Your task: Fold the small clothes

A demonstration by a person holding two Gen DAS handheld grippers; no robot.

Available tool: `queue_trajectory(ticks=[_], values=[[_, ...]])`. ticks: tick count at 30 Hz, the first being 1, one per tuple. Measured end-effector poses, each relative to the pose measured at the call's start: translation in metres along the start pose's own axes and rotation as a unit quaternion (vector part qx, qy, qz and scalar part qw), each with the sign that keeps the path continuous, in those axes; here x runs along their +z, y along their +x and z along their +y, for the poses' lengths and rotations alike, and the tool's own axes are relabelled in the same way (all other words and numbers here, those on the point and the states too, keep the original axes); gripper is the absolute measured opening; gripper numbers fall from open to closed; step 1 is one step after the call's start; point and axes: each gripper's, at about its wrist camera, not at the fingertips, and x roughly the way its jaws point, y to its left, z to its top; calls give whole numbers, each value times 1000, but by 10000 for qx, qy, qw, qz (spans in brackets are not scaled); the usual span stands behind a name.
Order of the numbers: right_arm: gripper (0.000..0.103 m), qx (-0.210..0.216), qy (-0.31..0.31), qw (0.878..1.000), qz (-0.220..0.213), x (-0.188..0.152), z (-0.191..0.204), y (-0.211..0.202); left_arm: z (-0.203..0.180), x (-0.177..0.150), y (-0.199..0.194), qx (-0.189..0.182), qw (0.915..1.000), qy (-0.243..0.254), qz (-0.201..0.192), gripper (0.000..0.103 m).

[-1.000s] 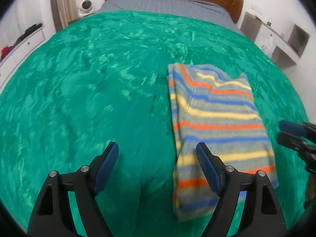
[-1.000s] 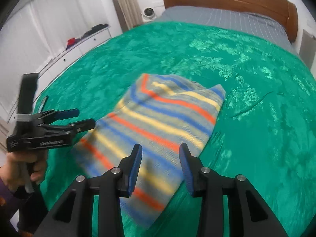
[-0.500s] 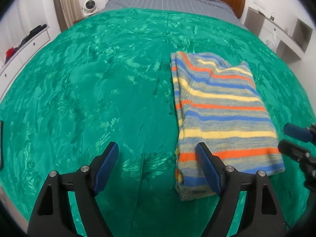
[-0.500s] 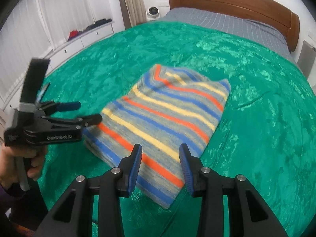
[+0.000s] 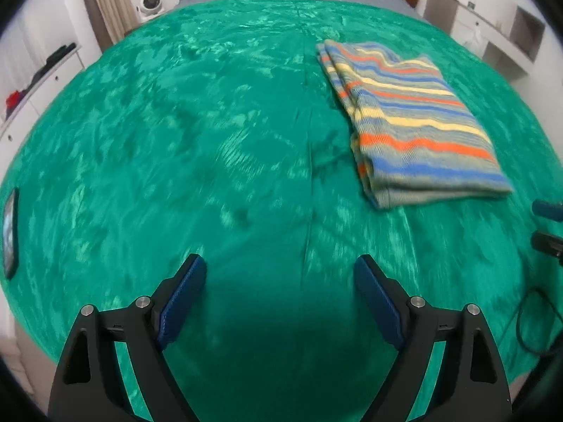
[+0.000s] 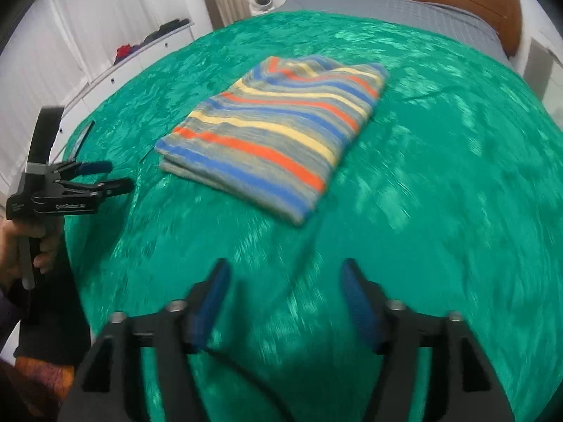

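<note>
Lying folded into a neat layered rectangle, the striped garment (image 6: 278, 133) rests flat on the green bedspread (image 6: 440, 193), well apart from both tools, so the folding of this piece looks finished as far as these views show. The left gripper (image 5: 279, 288) hangs over bare bedspread with its jaws spread wide and nothing between them. The right gripper (image 6: 283, 292) is likewise released; its jaws have just been opening, and only bedspread shows in the gap. No other small clothes are visible on the bed, so whether more pieces wait to be folded cannot be told. A thin dark cable (image 5: 527, 320) lies near the bedspread's near edge.
</note>
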Motion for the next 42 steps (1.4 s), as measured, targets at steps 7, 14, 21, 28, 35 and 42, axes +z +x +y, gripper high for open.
queue_trajectory(ticks=[7, 14, 21, 28, 35, 42], values=[[74, -12, 791, 9968, -127, -23, -31, -22, 11, 4, -13, -659, 9972, -327, -166, 91], [76, 333, 1529, 9858, -602, 19, -62, -24, 15, 80, 8, -1529, 9866, -431, -384, 95], [82, 1302, 2084, 9683, -459, 93, -93, 53, -13, 140, 92, -1771, 9832, -281, 345, 94], [37, 1149, 2141, 9698, -190, 137, -90, 125, -56, 152, 115, -2001, 9785, 133, 481, 28], [25, -249, 620, 9953, -701, 155, -22, 83, -67, 156, 75, -1691, 9853, 101, -202, 17], [40, -526, 780, 9903, -1022, 173, -43, 57, -86, 186, 72, -879, 9930, 501, -612, 71]])
